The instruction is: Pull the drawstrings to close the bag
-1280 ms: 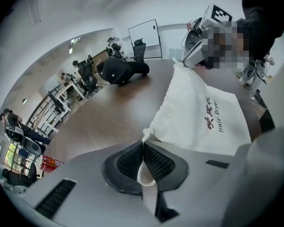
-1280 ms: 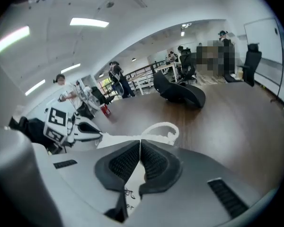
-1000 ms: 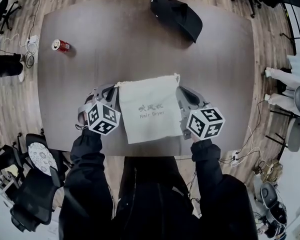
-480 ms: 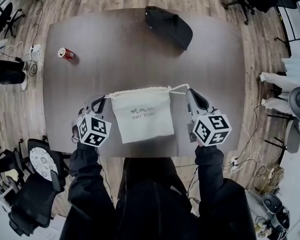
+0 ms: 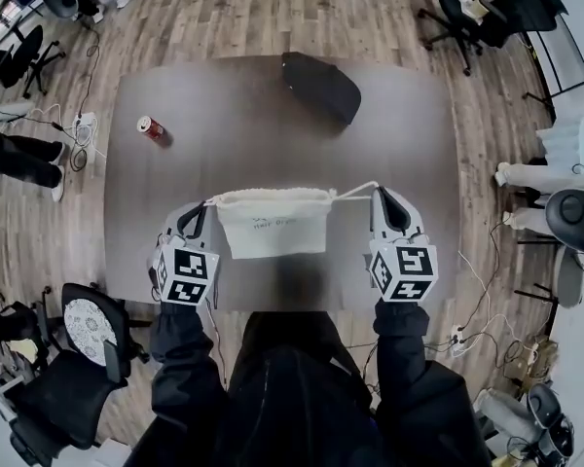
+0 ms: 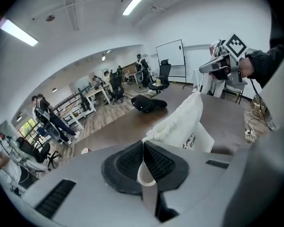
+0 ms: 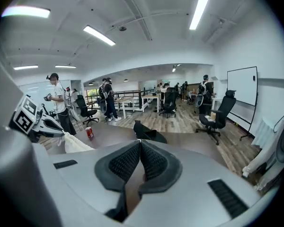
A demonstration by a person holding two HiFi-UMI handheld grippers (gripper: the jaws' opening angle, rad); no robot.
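Two tongs, and both are shut on cord. Your left tongs [image 5: 202,206] clamp the left drawstring [image 6: 145,174], and its white loop pokes out behind the ribbed pads [image 6: 157,162]. Your right tongs [image 5: 379,192] are closed on the end of the right drawstring [image 5: 356,193], which runs taut from the bag's top corner to their tips.

The bag [image 5: 273,227] hangs between your two hands over the near half of the surface [image 5: 409,134]. Its mouth is puckered along the top edge, its grey print faces you, and its shadow falls on the wood just below.

A black bundle [image 5: 319,86] lies near the far edge. A red can [image 5: 151,127] sits well apart from it, toward the far left corner.
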